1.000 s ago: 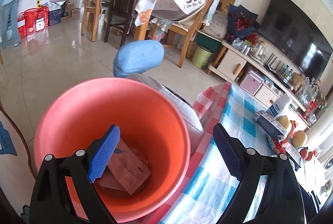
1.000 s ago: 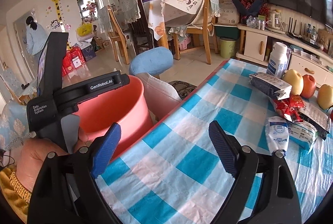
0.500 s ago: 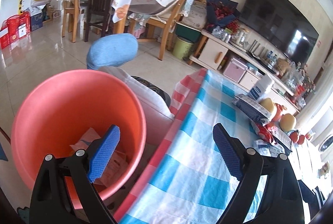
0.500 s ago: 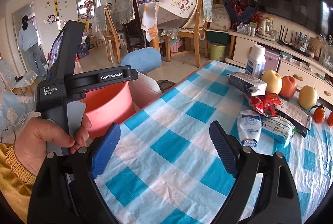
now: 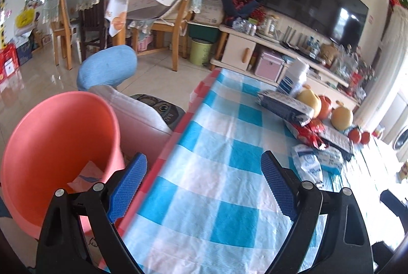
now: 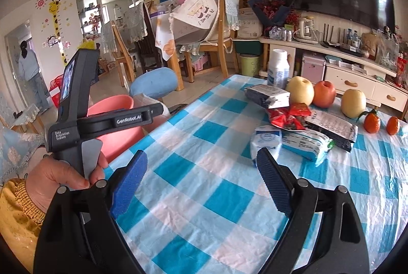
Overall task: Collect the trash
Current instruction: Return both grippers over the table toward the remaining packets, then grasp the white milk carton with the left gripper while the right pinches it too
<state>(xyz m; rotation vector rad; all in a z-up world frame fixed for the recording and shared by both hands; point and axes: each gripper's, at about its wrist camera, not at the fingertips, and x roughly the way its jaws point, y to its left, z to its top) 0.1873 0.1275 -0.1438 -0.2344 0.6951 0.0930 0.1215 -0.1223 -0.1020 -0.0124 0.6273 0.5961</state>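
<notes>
A pink bin [image 5: 58, 146] stands beside the table's left edge with paper trash [image 5: 86, 175] inside; it also shows in the right wrist view [image 6: 119, 126]. My left gripper [image 5: 204, 182] is open and empty over the checked tablecloth [image 5: 216, 146]. My right gripper [image 6: 201, 182] is open and empty above the cloth. Wrappers lie ahead: a white-blue packet [image 6: 265, 141], a longer white-blue packet [image 6: 306, 144], a red wrapper [image 6: 288, 116], a dark packet [image 6: 267, 95] and a black-white packet [image 6: 331, 128].
Pears [image 6: 299, 90], an apple [image 6: 323, 94] and tangerines [image 6: 372, 122] sit at the back with a white bottle [image 6: 279, 70]. A blue stool [image 6: 155, 82], dining chairs and a TV cabinet stand beyond. The left hand [image 6: 58, 177] holds its gripper's handle.
The left gripper has swung right, from over the bin to over the table. The right gripper has turned right toward the wrappers. Both stayed open.
</notes>
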